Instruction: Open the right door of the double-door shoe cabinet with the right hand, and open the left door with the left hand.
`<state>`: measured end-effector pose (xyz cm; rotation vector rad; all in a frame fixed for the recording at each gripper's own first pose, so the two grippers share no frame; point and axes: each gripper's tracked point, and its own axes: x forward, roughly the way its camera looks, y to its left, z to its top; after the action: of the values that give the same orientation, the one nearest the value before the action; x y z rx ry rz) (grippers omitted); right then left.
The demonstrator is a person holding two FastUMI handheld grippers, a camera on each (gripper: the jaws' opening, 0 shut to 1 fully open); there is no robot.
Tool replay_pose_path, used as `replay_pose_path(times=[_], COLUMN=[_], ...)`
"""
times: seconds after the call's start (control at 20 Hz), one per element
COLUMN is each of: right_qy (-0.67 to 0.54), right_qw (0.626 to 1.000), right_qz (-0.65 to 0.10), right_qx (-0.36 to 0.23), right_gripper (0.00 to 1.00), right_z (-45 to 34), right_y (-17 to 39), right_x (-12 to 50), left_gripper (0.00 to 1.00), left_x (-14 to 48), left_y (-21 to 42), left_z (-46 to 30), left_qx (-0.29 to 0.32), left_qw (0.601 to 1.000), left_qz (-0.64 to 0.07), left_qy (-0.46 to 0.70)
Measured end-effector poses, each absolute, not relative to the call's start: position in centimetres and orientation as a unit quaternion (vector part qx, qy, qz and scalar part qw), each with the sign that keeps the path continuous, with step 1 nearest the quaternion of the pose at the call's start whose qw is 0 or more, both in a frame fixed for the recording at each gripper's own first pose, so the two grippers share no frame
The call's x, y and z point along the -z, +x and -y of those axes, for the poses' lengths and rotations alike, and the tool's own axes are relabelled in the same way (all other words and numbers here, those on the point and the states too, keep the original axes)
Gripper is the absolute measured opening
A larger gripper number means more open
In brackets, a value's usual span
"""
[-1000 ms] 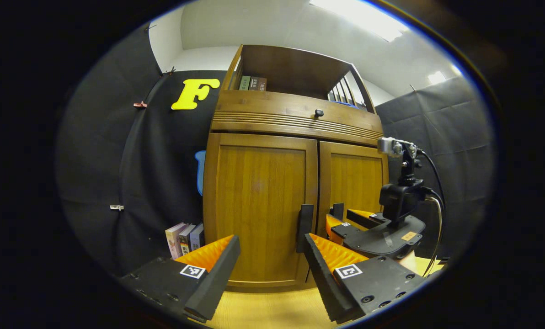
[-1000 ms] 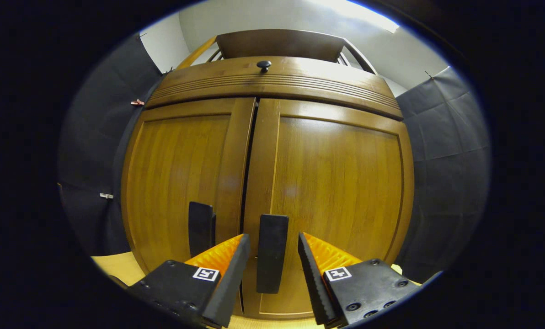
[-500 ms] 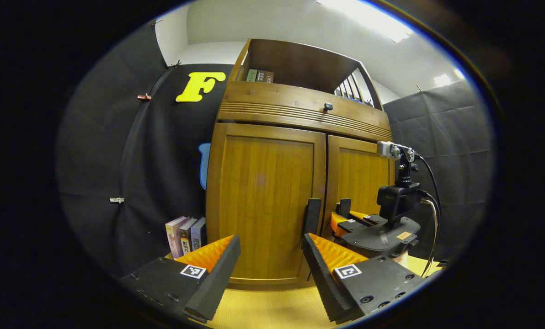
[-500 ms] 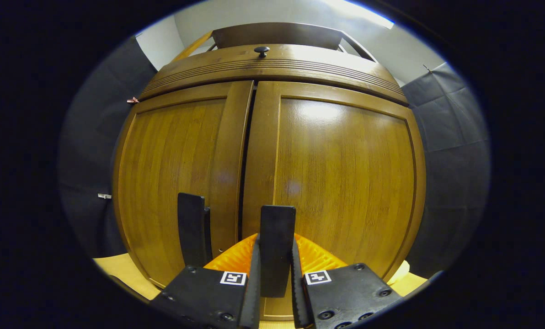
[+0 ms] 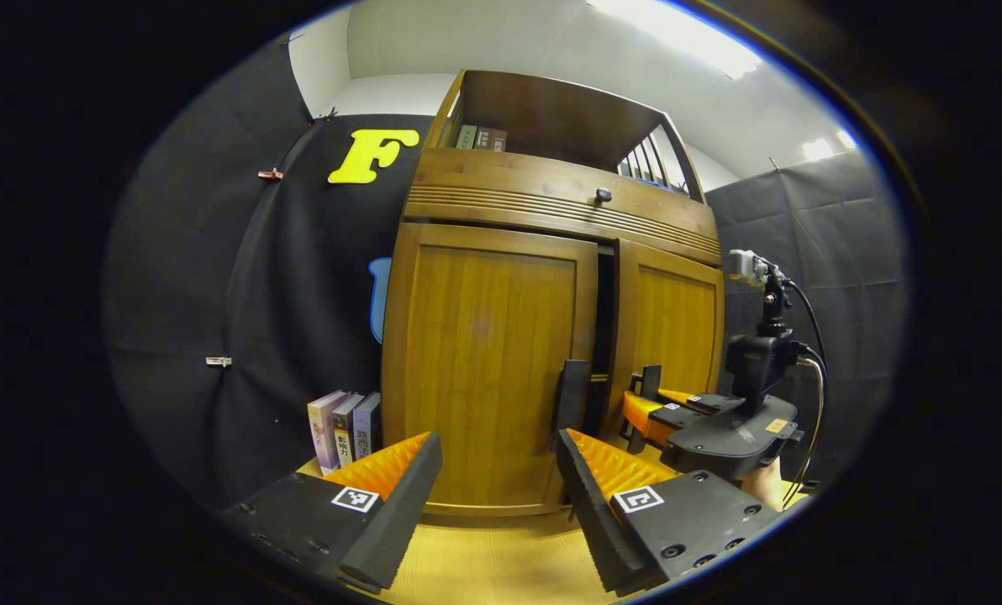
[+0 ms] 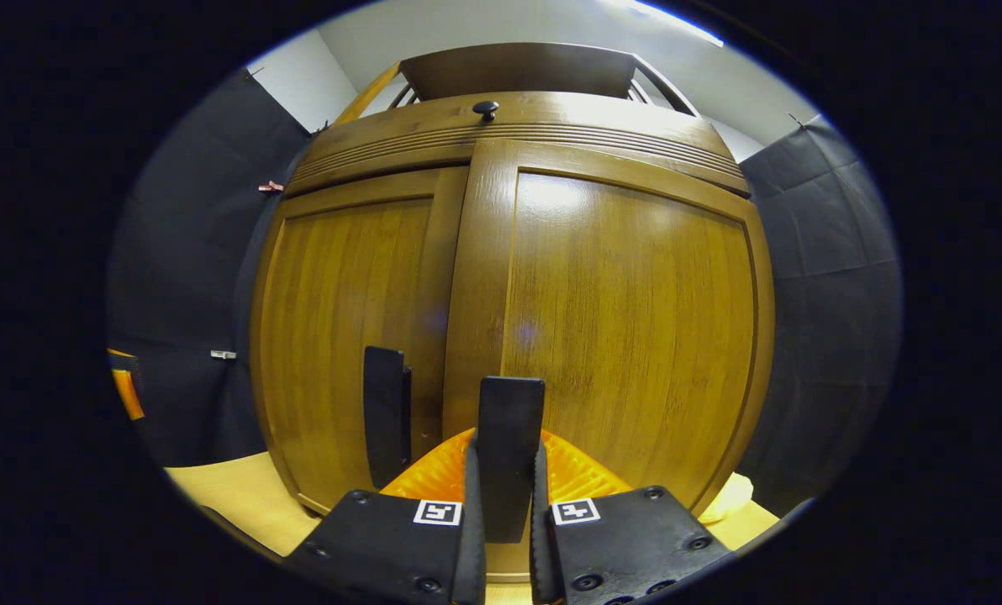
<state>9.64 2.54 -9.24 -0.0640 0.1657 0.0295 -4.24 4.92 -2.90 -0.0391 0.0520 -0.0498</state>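
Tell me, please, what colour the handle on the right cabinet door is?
Black: the flat upright handle on the right wooden door, clearest in the right gripper view.

Glossy varnished wood on the shoe cabinet (image 6: 627, 319) doors – matt, smooth handles (image 6: 509, 458); pale wood-grain counter (image 5: 501, 571); matt cloth wall (image 5: 215, 294).

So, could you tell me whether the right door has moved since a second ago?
Yes. The right door has swung outward, opening a dark gap beside the closed left door, with the right gripper shut on its handle.
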Motion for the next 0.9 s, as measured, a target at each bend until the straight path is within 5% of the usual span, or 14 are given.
replay_pose_path(times=[0.9], right_qy=[-0.036], right_qw=[0.994], right_qz=[-0.076], right_qx=[-0.063], right_gripper=[0.19], right_z=[4.3], right_y=[-2.7], right_x=[4.2], left_gripper=[0.86], left_x=[3.0], left_y=[-1.9], left_z=[8.4], left_qx=[0.126], left_qw=[0.992], left_qz=[-0.002], left_qy=[-0.019])
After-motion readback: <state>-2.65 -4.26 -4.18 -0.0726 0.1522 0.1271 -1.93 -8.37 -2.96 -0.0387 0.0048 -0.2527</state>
